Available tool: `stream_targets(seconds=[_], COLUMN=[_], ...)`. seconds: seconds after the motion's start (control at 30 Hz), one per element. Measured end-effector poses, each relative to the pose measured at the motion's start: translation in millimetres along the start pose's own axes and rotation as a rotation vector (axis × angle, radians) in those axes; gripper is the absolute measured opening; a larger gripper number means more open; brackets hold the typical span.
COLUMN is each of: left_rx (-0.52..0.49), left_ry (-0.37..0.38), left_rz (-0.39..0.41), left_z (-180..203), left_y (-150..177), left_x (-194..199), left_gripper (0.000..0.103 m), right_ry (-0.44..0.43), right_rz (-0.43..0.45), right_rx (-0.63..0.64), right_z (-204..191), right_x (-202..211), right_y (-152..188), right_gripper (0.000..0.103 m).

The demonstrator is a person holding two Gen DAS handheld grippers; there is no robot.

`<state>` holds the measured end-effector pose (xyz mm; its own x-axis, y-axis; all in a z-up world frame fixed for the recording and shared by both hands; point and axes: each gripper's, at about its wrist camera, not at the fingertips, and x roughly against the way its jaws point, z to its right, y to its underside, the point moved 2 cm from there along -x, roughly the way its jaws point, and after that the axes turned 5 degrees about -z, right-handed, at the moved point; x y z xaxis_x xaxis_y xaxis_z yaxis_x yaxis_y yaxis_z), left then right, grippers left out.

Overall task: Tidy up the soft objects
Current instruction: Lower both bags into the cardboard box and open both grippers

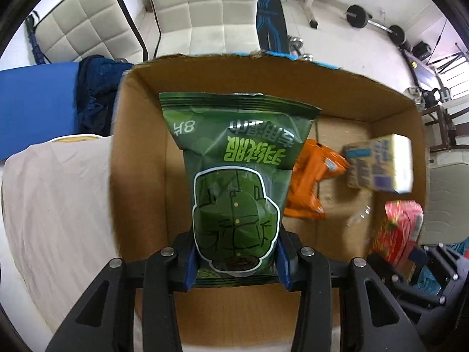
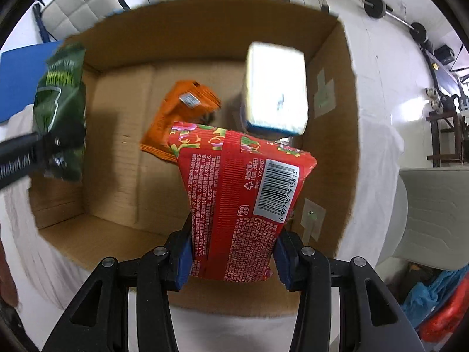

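While both packs hang over the cardboard box (image 2: 348, 135), left gripper (image 1: 236, 259) pinches the green bag (image 1: 237, 176), right gripper (image 2: 233, 259) the red pack (image 2: 237, 199); both look light, crushable, slippery film: hold by the bottom end.

Green snack bag (image 1: 239, 176) hangs upright over the open cardboard box's (image 1: 140, 152) left side, red printed pack (image 2: 240, 202) with its barcode showing hangs over the right, while an orange packet (image 2: 178, 117) and a pale tissue pack (image 2: 275, 88) sit on the box floor.
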<state>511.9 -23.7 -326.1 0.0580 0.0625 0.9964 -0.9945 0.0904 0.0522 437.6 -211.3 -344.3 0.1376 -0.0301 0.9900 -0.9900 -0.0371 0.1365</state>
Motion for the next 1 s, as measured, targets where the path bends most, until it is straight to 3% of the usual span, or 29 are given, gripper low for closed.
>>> stream_targets(seconds=[0.23,0.5,0.63,1.0], left_rx=[-0.01,0.031,0.05,0.066], left_ry=[-0.011,-0.035,-0.024,0.021], left_rz=[-0.054,-0.099,-0.078,-0.003], left_z=[5.9,-0.3,-3.2,-3.6], left_y=[-22.2,-38.9,-39.3,1.7], left_x=[-29.8,-46.2,-37.6,12.1], left_gripper=[0.039,0.041,0.049,0.052], right_ry=[0.001,0.009,-0.008,-0.007], right_rz=[-0.059,-0.102,-0.084,-0.049], right_rx=[-0.011,-0.022,-0.037,-0.02], right_z=[4.4,-0.9,0.5,2.4], right_x=[-35.6,-41.8,-29.0,0.7], right_y=[-11.4,-19.3,-23.9,-3.6], right_gripper=[0.049,0.055,0.069,0.07])
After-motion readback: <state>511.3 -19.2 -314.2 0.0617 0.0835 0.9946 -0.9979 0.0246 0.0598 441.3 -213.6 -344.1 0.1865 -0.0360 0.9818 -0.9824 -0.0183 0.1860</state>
